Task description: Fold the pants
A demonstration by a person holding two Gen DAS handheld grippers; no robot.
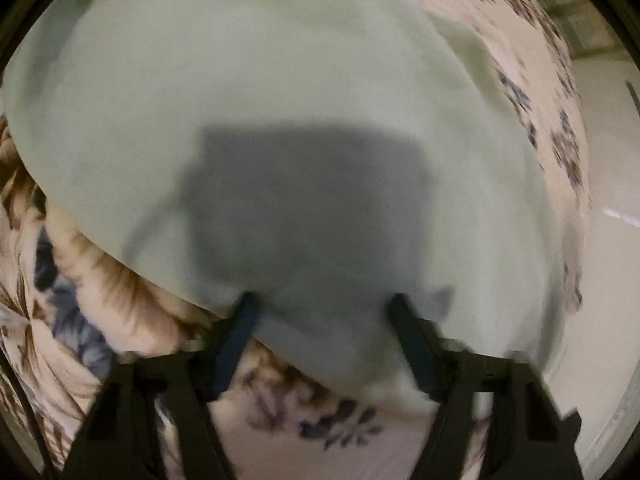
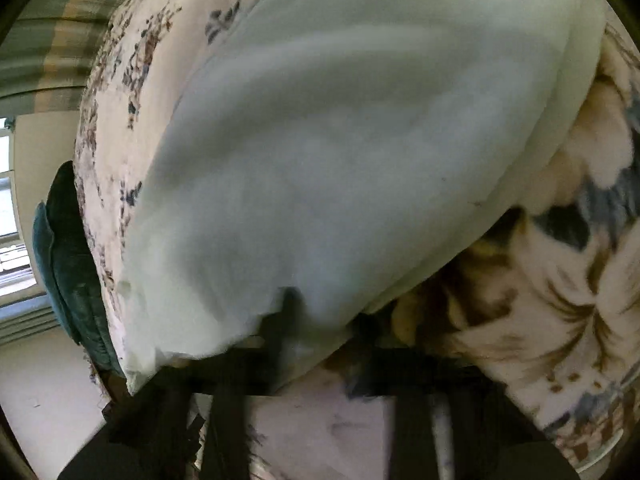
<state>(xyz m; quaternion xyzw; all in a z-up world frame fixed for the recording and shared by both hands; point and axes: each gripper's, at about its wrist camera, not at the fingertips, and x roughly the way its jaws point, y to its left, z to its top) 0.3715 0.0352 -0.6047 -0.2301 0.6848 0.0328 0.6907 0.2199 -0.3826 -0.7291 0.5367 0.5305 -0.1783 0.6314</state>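
Note:
Pale mint pants (image 1: pixel 280 92) lie spread over a floral bedspread (image 1: pixel 72 320) and fill most of the left wrist view. My left gripper (image 1: pixel 322 308) points down at their near edge. Its two dark fingers (image 1: pixel 240 332) stand well apart with that edge of cloth between them, and the pads do not press on it. In the blurred right wrist view the same pants (image 2: pixel 340 140) drape toward the camera. My right gripper (image 2: pixel 324 328) is shut on a bunched fold of their near edge, and cloth hides most of its fingers.
The floral bedspread (image 2: pixel 560 300) reaches past the pants on both sides. A teal cushion (image 2: pixel 68 264) leans at the bed's edge, near a window (image 2: pixel 8 200) and a striped curtain (image 2: pixel 52 40). Pale floor (image 1: pixel 600 240) shows beyond the bed.

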